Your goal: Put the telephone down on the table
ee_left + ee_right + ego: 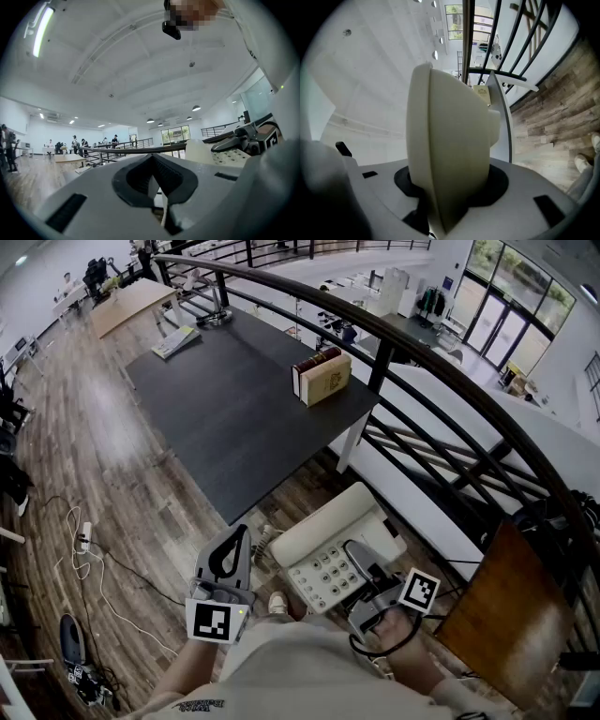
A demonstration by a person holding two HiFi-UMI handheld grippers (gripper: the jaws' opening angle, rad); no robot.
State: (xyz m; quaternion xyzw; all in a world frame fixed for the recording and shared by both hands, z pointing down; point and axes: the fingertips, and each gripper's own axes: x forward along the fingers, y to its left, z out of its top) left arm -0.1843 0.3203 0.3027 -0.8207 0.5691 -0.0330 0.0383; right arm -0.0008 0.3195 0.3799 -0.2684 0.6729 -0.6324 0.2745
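The telephone [323,542] hangs short of the table's [234,418] near corner, over the floor, pinched at its edge by the right gripper [356,557]. It looks like hard, smooth plastic, probably light but lopsided in that edge hold, and the handset could slip loose. The left gripper [239,542], further from the table, is empty with its jaws pressed together. The right gripper's lower jaw is hidden, and no cord can be made out.

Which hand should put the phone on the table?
Right. The right gripper is clamped on the phone, held in the air short of the table. The left gripper is shut and empty beside it, so it would probably need to take the phone first.
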